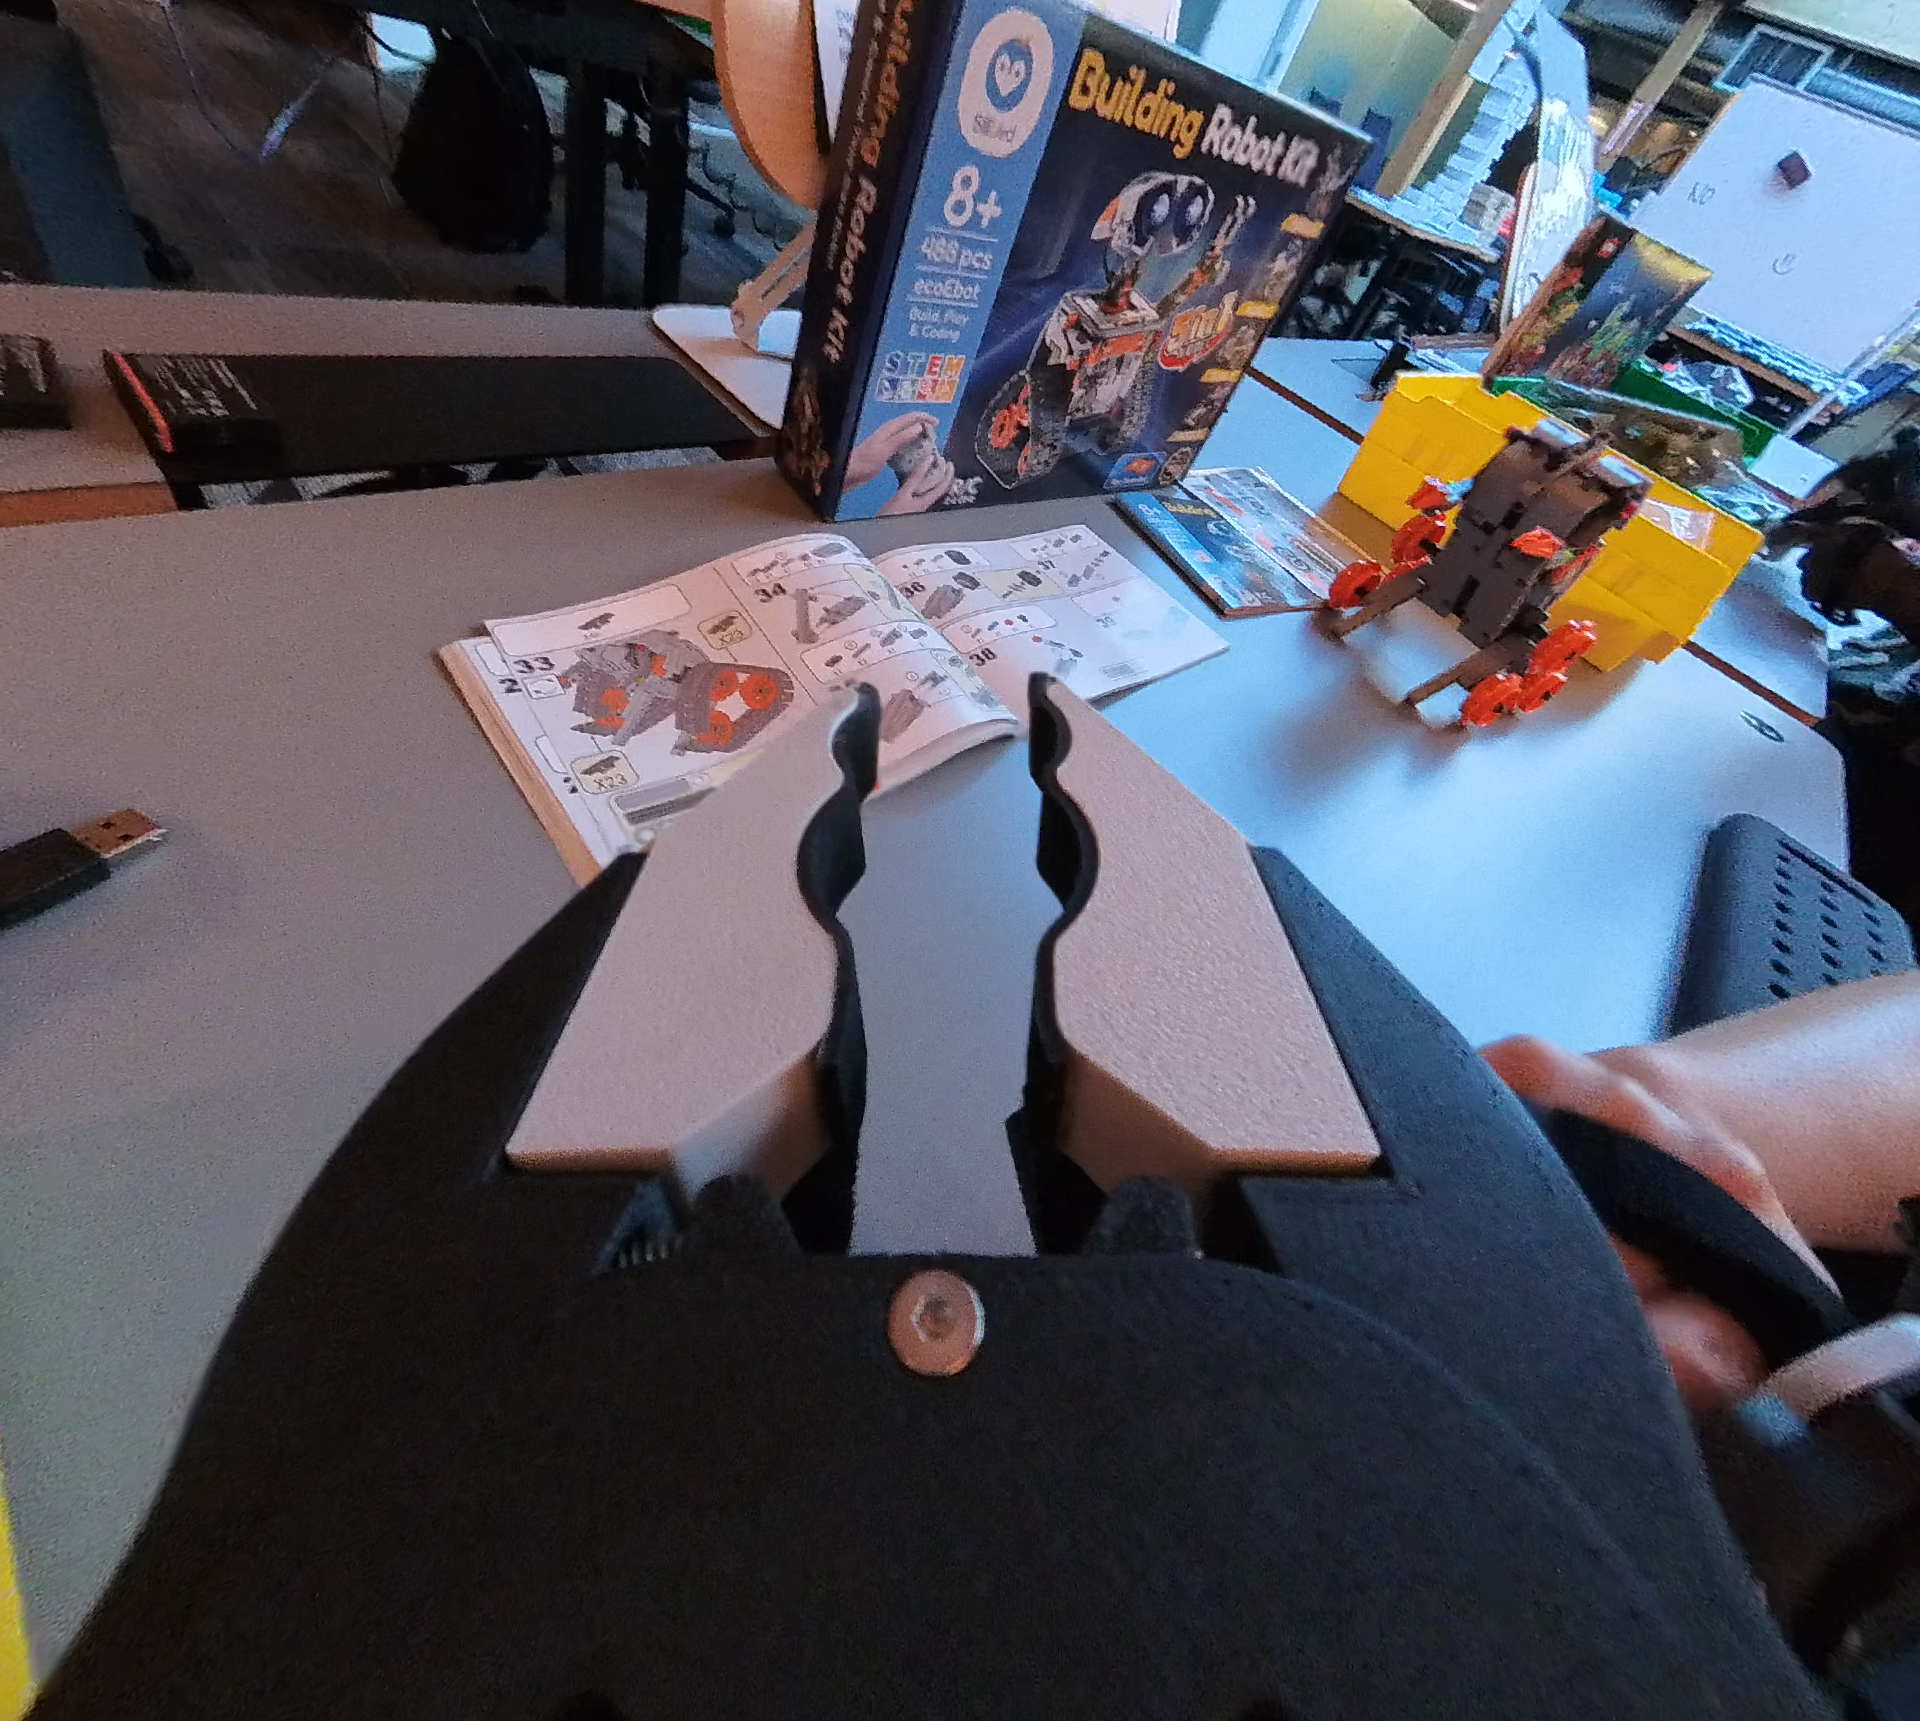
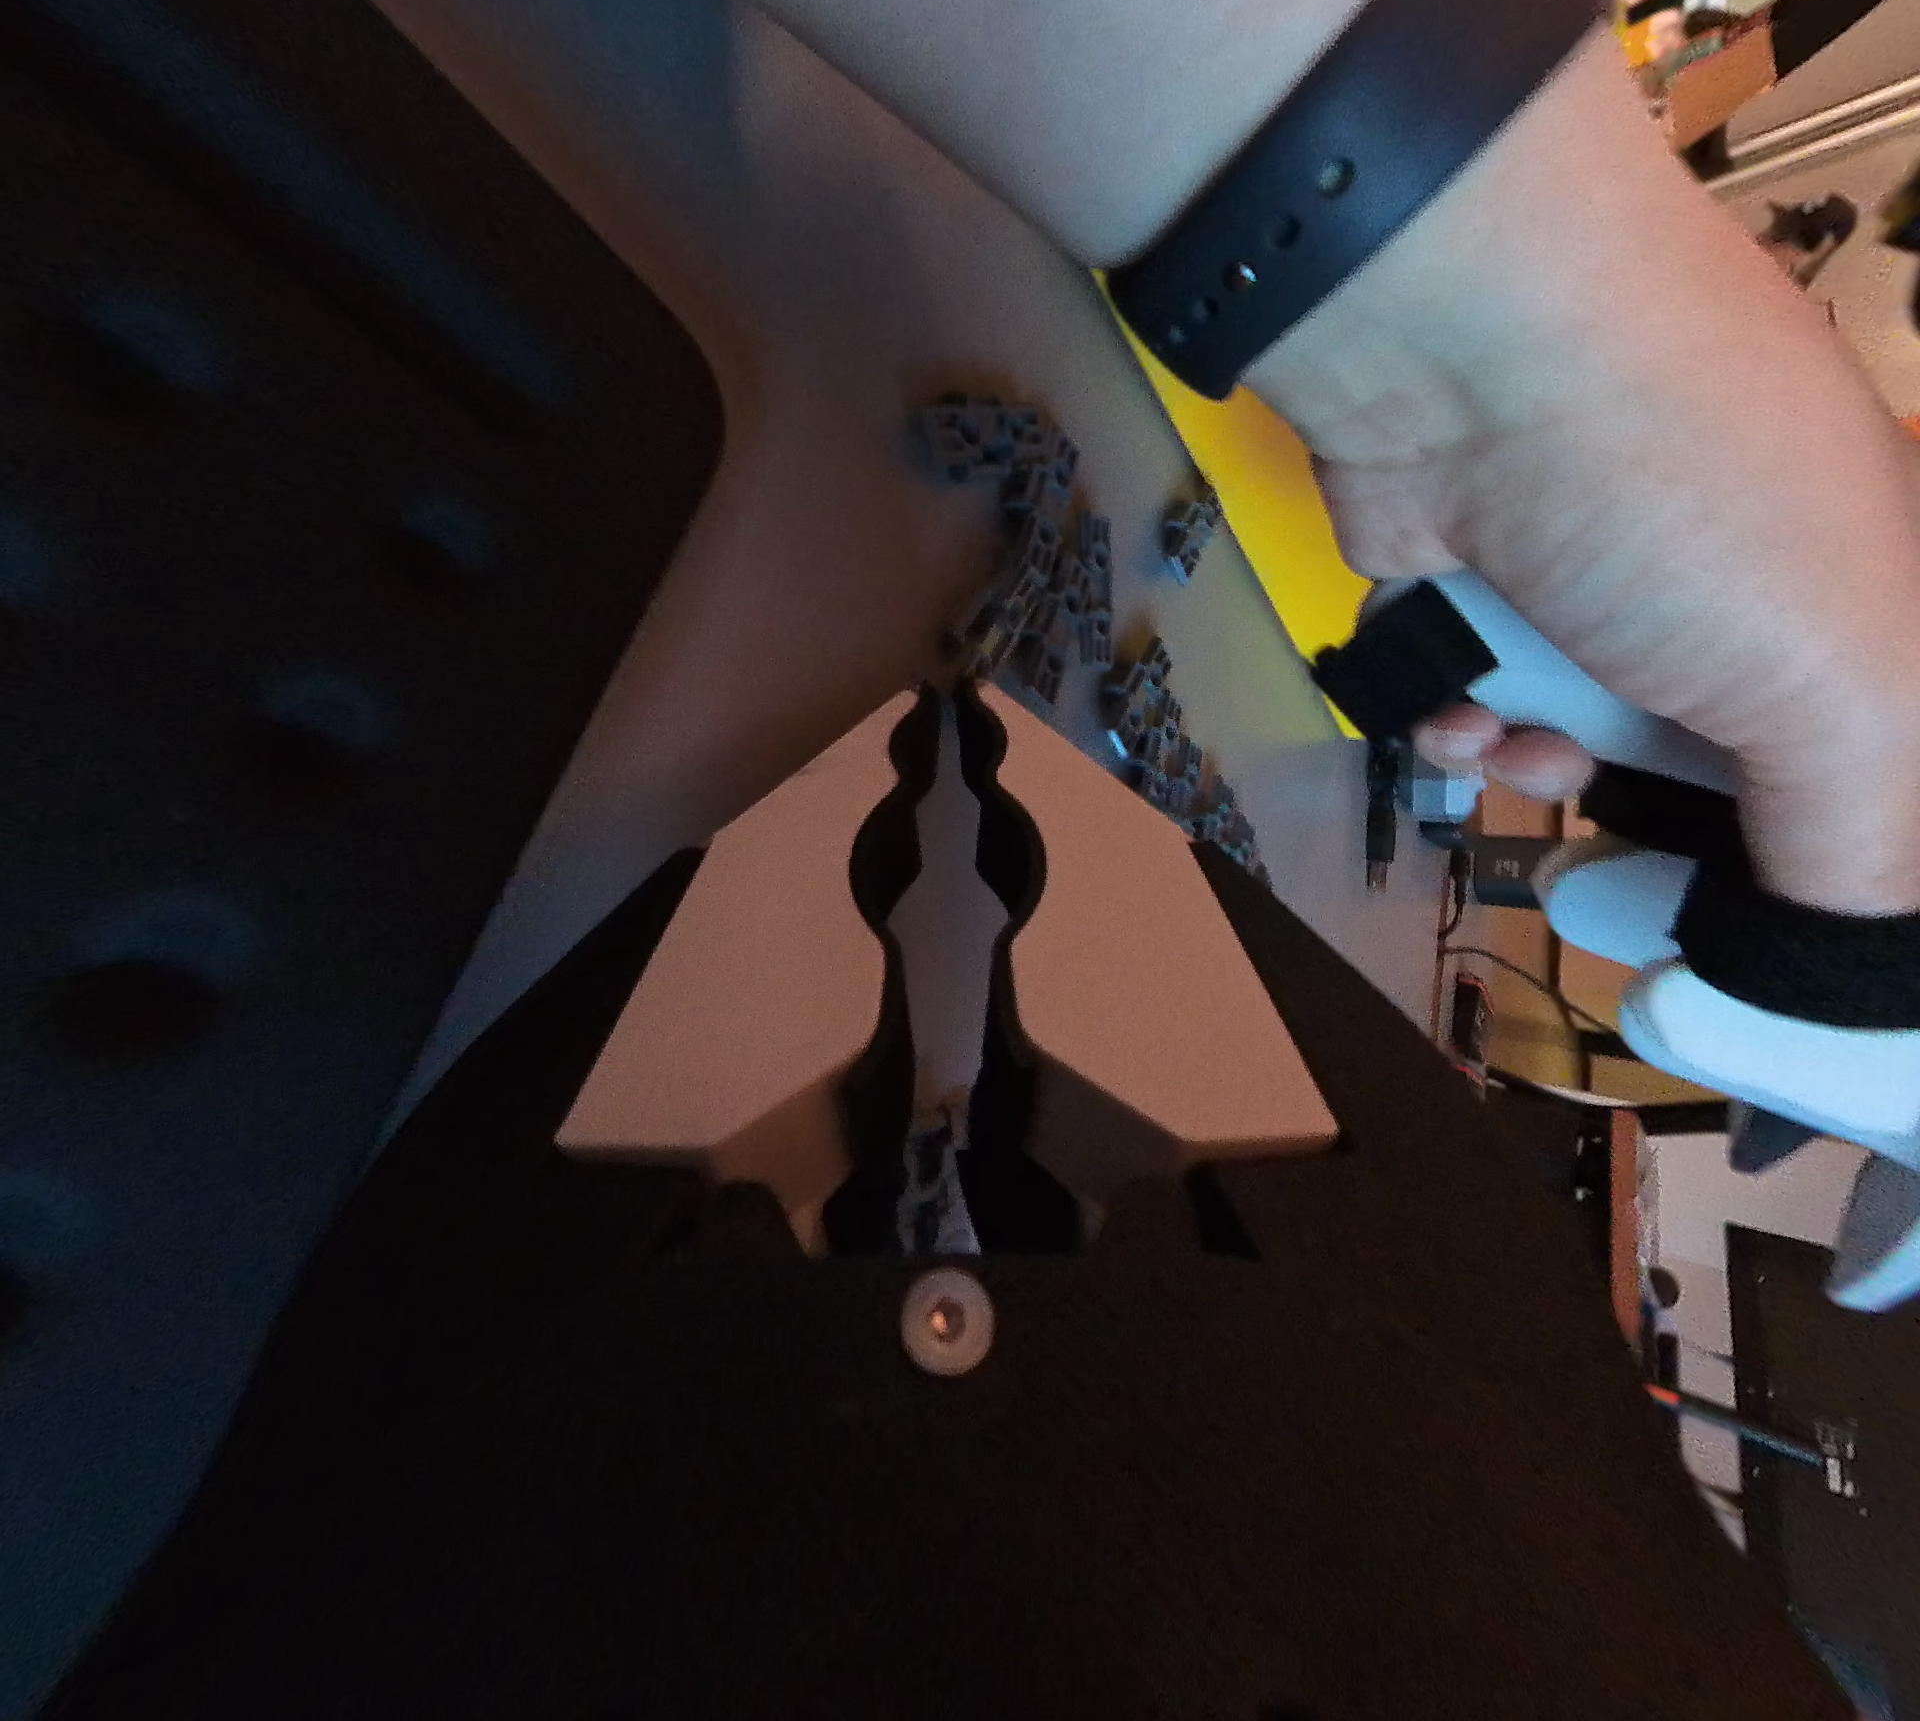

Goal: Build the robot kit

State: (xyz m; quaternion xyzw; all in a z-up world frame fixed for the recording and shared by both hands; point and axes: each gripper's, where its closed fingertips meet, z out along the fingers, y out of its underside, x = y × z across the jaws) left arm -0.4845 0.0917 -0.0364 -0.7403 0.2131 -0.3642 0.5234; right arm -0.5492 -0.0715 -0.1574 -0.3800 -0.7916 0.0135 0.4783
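Note:
My left gripper (image 1: pixel 951 700) is open and empty. It hovers over the grey table (image 1: pixel 260 996), its tips above the near edge of an open instruction booklet (image 1: pixel 810 643). An upright blue kit box (image 1: pixel 1049 269) stands behind the booklet. A grey brick model with orange wheels (image 1: pixel 1496 570) sits to the right. My right gripper (image 2: pixel 948 692) has its jaws almost together. Its tips are at the edge of a pile of small grey bricks (image 2: pixel 1049 570). I cannot tell whether a brick is pinched between them.
A yellow tray (image 1: pixel 1455 435) stands behind the model, and its edge shows in the right wrist view (image 2: pixel 1247 518). A black USB stick (image 1: pixel 73 856) lies at the left. A black chair (image 1: pixel 1787 923) is at the right table edge. A forearm with a black wristband (image 2: pixel 1340 185) crosses above the bricks. The left gripper's tips are roughly 20 cm from the right gripper's. The left tips stand about 20 cm off the black USB stick (image 1: pixel 73 856).

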